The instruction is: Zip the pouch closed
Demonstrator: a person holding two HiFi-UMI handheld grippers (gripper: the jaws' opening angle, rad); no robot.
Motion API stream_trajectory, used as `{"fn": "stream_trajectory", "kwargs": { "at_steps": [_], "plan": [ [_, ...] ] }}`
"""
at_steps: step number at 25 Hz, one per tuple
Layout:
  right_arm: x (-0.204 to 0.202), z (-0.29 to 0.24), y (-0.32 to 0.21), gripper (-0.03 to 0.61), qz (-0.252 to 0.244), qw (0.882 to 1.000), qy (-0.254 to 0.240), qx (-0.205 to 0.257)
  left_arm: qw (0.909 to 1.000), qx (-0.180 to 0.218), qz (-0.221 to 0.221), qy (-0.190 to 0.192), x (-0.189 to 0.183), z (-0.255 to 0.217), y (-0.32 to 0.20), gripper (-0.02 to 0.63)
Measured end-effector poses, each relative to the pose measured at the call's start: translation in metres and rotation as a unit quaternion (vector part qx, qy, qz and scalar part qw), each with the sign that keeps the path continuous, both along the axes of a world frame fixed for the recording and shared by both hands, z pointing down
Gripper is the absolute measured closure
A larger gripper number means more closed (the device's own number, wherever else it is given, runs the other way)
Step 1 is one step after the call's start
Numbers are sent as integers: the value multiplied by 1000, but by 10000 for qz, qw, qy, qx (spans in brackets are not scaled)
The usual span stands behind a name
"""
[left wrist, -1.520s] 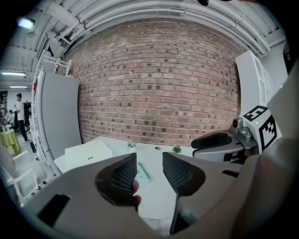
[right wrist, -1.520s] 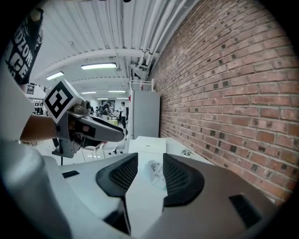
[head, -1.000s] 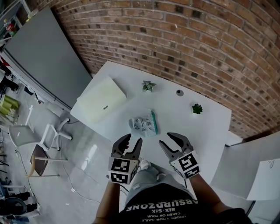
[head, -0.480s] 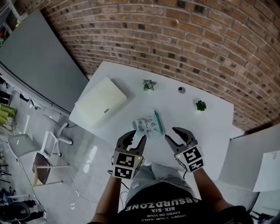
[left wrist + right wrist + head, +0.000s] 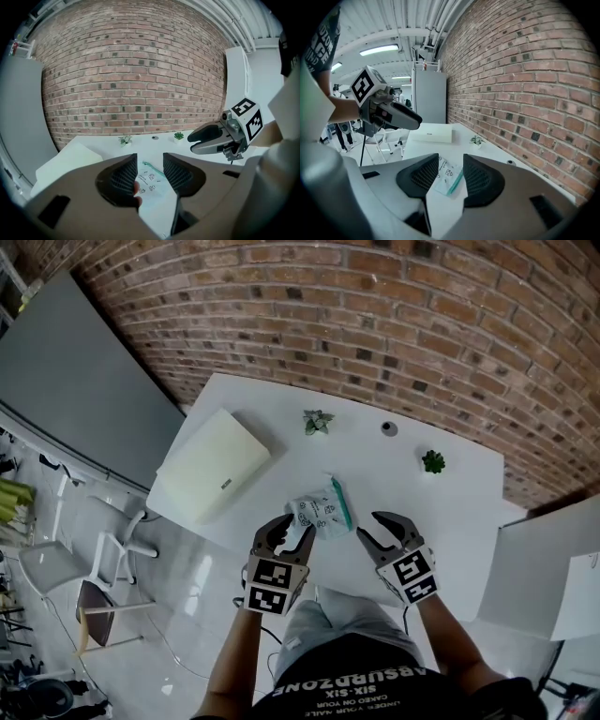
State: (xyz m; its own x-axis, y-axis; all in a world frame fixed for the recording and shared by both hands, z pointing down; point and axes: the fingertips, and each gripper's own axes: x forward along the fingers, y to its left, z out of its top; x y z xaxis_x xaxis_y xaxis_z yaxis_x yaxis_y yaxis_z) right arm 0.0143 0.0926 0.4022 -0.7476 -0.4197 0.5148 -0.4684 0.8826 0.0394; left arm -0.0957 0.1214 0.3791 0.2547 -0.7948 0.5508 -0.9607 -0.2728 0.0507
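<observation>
The pouch [image 5: 319, 512] is laid flat on the white table [image 5: 422, 502], close to the near edge, with its green zipper [image 5: 339, 503] along the right side. It is judged light, soft and thin, so it is likely to slide or bunch. One zipper end should be pinned while the slider, not made out here, is pulled. The left gripper [image 5: 293, 531] and right gripper [image 5: 369, 527] are held just near of it, jaws apart, and nothing is gripped.

Red brick wall [image 5: 394, 324], white table [image 5: 450, 498], glossy grey floor [image 5: 178, 615], chair [image 5: 94, 604] alongside.
</observation>
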Motion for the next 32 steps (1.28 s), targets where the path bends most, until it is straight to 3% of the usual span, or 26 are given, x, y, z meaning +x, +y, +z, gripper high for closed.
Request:
{"fn": "stream_trajectory", "kwargs": {
  "at_steps": [11, 19, 25, 32],
  "plan": [
    [-12, 29, -55, 419, 2, 9994, 306, -152, 9953, -455, 750, -410, -8, 35, -67, 459],
    [-31, 66, -91, 422, -106, 9973, 563, -456, 9903, -783, 1084, -364, -8, 86, -115, 459],
    [-37, 93, -107, 422, -177, 9951, 696, -685, 9734, -1141, 1736, -964, -1, 128, -141, 459],
    [-37, 121, -122, 425, -167, 9924, 785, -934, 9528, -1598, 2282, -1207, 6, 173, -164, 459]
  ]
}}
